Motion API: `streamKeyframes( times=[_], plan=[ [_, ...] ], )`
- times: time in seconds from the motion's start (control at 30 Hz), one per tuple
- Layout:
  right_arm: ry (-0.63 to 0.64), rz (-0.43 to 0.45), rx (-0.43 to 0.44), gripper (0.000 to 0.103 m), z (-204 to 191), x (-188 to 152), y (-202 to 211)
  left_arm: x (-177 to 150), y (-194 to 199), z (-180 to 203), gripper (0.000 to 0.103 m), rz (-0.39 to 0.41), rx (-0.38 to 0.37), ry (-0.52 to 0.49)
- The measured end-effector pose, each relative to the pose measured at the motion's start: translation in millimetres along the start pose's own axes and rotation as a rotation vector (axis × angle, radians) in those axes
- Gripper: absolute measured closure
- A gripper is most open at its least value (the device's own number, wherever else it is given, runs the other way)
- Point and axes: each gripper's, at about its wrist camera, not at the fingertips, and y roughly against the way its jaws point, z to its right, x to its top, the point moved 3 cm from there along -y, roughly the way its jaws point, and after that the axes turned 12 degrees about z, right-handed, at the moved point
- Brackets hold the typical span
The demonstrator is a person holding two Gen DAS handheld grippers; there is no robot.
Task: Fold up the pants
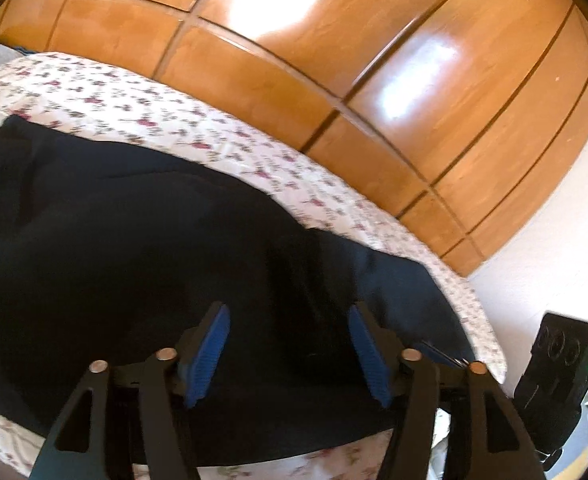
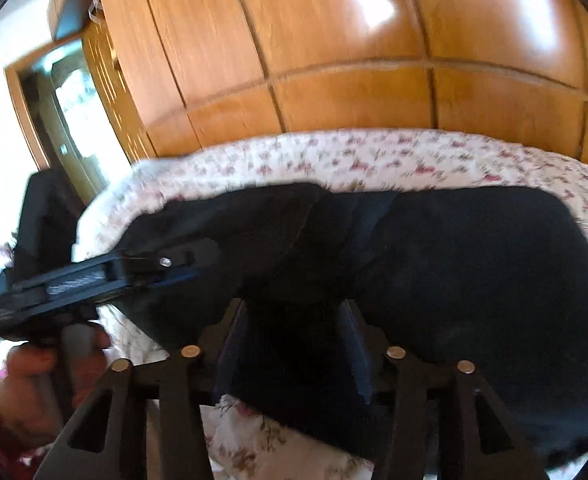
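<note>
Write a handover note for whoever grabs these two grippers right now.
Left hand-held gripper: open, low over the pants, gripping nothing.
Right hand-held gripper: open, dark cloth between its fingers, not pinched.
Pants: dark, lying in a bunched, layered heap on the flowered bedspread, in front of the wooden wardrobe.
Done: at least one fold seems laid; too blurred to be sure.
Left: smooth the heap, fold it down to a compact stack.

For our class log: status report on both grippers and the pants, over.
Left gripper open, nothing clamped. Right gripper open over dark cloth. Pants lie bunched on floral bedspread. Nothing in the way.
</note>
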Motion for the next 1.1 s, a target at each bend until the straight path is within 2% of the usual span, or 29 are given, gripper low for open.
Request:
streamKeyframes(
  times=[0.07, 0.13, 0.2, 0.23, 0.33, 0.4, 0.47, 0.53, 0.63, 0.7, 0.73, 0.77, 0.8, 0.87, 0.97, 1.03, 1.1],
  plan=[
    [-0.009, 0.06, -0.051, 0.053, 13.7, 5.1, 29.9, 1.5, -6.1, 5.4, 0.03, -0.004, -0.027, 0.022],
    [-0.032, 0.112, -0.144, 0.05, 33.4, 9.0, 56.7, 2.1, -16.9, 9.4, 0.029, -0.028, -0.02, 0.028],
    [-0.055, 0.137, -0.251, 0.036, 51.7, 9.7, 77.7, 1.0, -31.7, 11.6, 0.029, -0.069, -0.005, 0.035],
    [-0.066, 0.147, -0.322, 0.034, 62.5, 8.3, 89.5, 0.4, -38.4, 12.0, 0.029, -0.085, 0.0, 0.036],
    [-0.104, 0.091, -0.435, 0.031, 86.2, -3.7, 104.5, -1.0, -57.3, 10.9, 0.031, -0.126, 0.017, 0.066],
    [-0.14, 0.066, -0.439, 0.031, 92.4, -12.3, 106.4, -2.3, -63.7, 10.2, 0.036, -0.135, 0.009, 0.09],
    [-0.181, 0.026, -0.417, 0.031, 95.7, -21.4, 99.5, -5.1, -69.7, 11.8, 0.061, -0.152, -0.003, 0.111],
    [-0.219, -0.022, -0.407, 0.031, 97.5, -25.8, 85.8, -9.0, -74.0, 13.8, 0.08, -0.188, -0.015, 0.114],
    [-0.259, -0.045, -0.419, 0.032, 102.8, -30.0, 76.8, -9.5, -70.3, 16.4, 0.086, -0.179, -0.021, 0.103],
    [-0.267, -0.049, -0.43, 0.036, 107.2, -34.1, 73.2, -3.6, -64.0, 19.8, 0.088, -0.16, -0.062, 0.121],
    [-0.274, -0.054, -0.426, 0.04, 108.8, -34.8, 71.7, -0.4, -60.5, 21.6, 0.088, -0.148, -0.078, 0.126],
    [-0.273, -0.063, -0.42, 0.057, 110.7, -35.4, 71.2, 3.6, -56.6, 24.2, 0.088, -0.135, -0.089, 0.126],
    [-0.258, -0.08, -0.432, 0.064, 111.3, -36.2, 70.7, 9.2, -51.3, 27.6, 0.088, -0.115, -0.1, 0.127],
    [-0.24, -0.097, -0.459, 0.071, 114.0, -37.2, 75.0, 19.5, -40.7, 34.9, 0.088, -0.082, -0.138, 0.13],
    [-0.296, -0.13, -0.468, 0.071, 121.2, -50.1, 80.5, 23.6, -33.0, 43.3, 0.088, -0.06, -0.151, 0.071],
    [-0.31, -0.119, -0.473, 0.071, 120.0, -51.3, 82.2, 19.4, -37.7, 45.4, 0.088, -0.071, -0.113, 0.021],
    [-0.283, -0.117, -0.484, 0.071, 116.2, -48.2, 82.9, 10.8, -40.1, 38.7, 0.088, -0.08, -0.083, 0.018]
  ],
)
